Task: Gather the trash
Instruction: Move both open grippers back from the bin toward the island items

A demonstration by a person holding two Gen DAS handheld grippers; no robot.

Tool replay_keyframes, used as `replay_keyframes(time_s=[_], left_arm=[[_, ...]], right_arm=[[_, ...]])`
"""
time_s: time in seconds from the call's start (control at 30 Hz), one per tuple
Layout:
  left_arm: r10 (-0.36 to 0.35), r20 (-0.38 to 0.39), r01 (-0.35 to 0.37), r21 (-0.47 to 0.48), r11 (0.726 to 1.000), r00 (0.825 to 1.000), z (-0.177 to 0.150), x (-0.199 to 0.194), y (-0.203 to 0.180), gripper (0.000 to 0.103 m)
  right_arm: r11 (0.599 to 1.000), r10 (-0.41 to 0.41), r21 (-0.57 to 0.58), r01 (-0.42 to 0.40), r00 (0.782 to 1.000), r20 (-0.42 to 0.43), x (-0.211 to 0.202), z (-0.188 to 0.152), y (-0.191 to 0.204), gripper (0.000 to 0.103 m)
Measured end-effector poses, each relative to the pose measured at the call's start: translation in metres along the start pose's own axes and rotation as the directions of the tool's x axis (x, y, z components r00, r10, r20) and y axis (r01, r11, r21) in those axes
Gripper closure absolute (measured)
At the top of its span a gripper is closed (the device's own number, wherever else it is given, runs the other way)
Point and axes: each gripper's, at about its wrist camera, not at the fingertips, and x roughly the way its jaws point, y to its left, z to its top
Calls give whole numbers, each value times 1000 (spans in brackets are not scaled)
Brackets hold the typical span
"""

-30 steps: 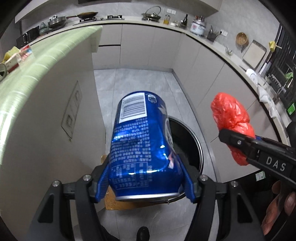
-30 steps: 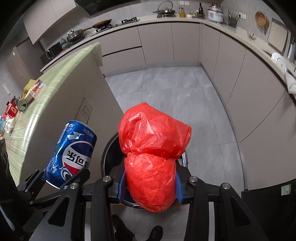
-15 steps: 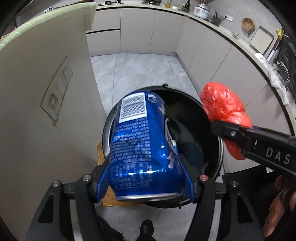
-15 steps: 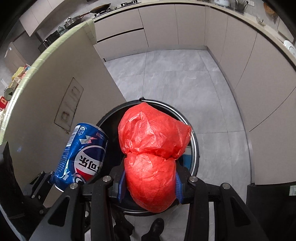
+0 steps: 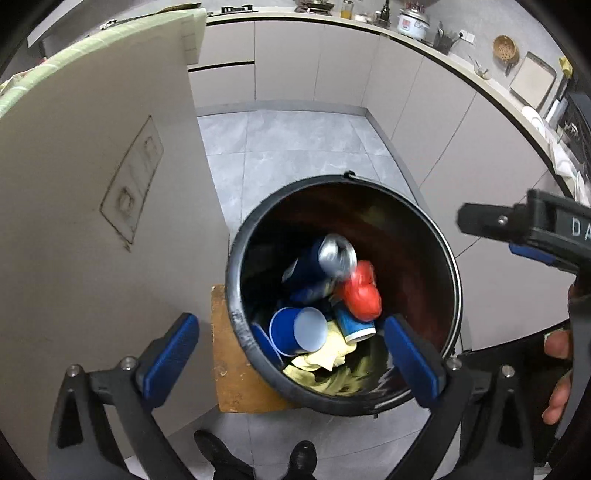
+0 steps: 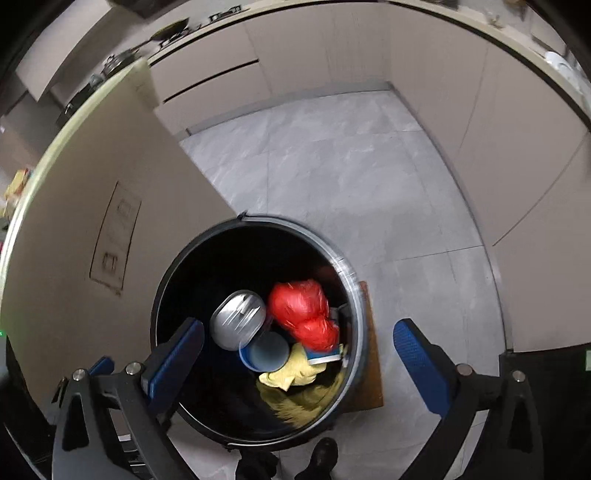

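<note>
A round black plastic bin (image 5: 236,280) holds a blue drink can with a silver end (image 5: 334,254), a crumpled red plastic bag (image 5: 364,291), a blue paper cup with a pale inside (image 5: 295,330) and yellow crumpled paper (image 5: 321,360). The floor tiles (image 5: 295,147) are mottled grey, the cabinet fronts (image 5: 284,62) beige. Blue pads (image 5: 410,356) line both black grippers.

Grey tiled floor (image 5: 295,147). Beige cabinet fronts (image 5: 288,62) below the counter (image 5: 424,40). Rice cooker (image 5: 413,26) on the counter's far edge. 2 black shoes (image 5: 258,458) at bottom.

One black bin (image 5: 236,317) — inside: two blue cans (image 5: 328,258), one red bag (image 5: 362,291), one blue cup (image 5: 295,330).
</note>
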Motion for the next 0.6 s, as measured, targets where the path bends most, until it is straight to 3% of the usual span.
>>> replay_keyframes(time_s=[0.3, 0.6], left_arm=[[4, 61, -4, -1, 1000, 998, 11, -34, 4, 2], [8, 191, -1, -38, 999, 982, 26, -102, 23, 2]], right_arm=[[1000, -20, -21, 21, 998, 61, -40, -3, 6, 0], [998, -29, -58, 39, 985, 170, -95, 7, 32, 0]])
